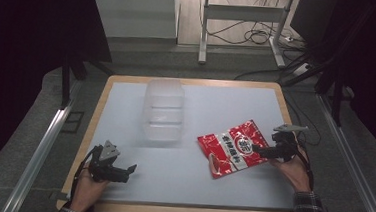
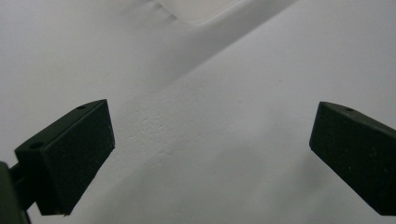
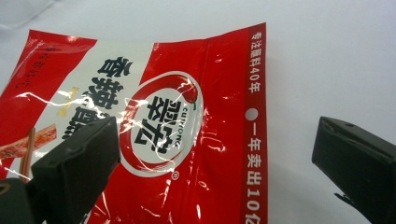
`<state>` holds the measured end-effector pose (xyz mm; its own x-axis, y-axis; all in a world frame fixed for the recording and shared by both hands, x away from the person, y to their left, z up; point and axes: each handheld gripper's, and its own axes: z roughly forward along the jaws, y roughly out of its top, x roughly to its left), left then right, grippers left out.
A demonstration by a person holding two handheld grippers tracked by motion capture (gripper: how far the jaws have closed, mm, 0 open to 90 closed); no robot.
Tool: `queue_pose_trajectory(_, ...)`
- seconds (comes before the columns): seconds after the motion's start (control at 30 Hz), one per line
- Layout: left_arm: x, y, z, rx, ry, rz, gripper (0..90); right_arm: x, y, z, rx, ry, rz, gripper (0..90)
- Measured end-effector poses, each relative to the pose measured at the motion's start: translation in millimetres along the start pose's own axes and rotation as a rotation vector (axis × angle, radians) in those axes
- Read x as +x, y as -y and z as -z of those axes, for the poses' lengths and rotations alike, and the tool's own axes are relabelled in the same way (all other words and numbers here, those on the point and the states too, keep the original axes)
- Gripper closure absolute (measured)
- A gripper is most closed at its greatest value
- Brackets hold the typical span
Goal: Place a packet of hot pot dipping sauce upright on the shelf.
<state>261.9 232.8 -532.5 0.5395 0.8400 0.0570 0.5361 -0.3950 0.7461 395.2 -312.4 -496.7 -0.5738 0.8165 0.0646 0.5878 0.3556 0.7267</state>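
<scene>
Lying flat under the gaping right tool point(image 3: 215, 154), red packet point(image 3: 187, 140); left tool point(image 2: 212, 158) likewise gaping, well apart.

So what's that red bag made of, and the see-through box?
The red bag looks like thin, glossy plastic film: it crinkles and throws bright glints. The see-through box seems to be cloudy, frosted plastic, since the table shows faintly through its walls; from this far, glass can't be fully ruled out.

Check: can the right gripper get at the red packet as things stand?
Probably yes. The right gripper is open, its jaws astride the red packet's edge, which lies flat on the table with nothing between them.
</scene>
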Motion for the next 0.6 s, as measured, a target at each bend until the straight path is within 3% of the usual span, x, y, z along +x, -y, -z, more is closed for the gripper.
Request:
queue_pose_trajectory(0.43, -0.8, 0.0, -0.8, 0.007, -0.002, -0.007, 0.0, -13.8, -9.2, -19.5, 0.060, -0.104, -0.024, 20.8)
queue_pose_trajectory(0.6, -0.9, 0.0, -1.1, 0.011, -0.001, -0.010, 0.0, -18.7, -12.5, -27.6, 0.077, -0.120, -0.030, 25.3)
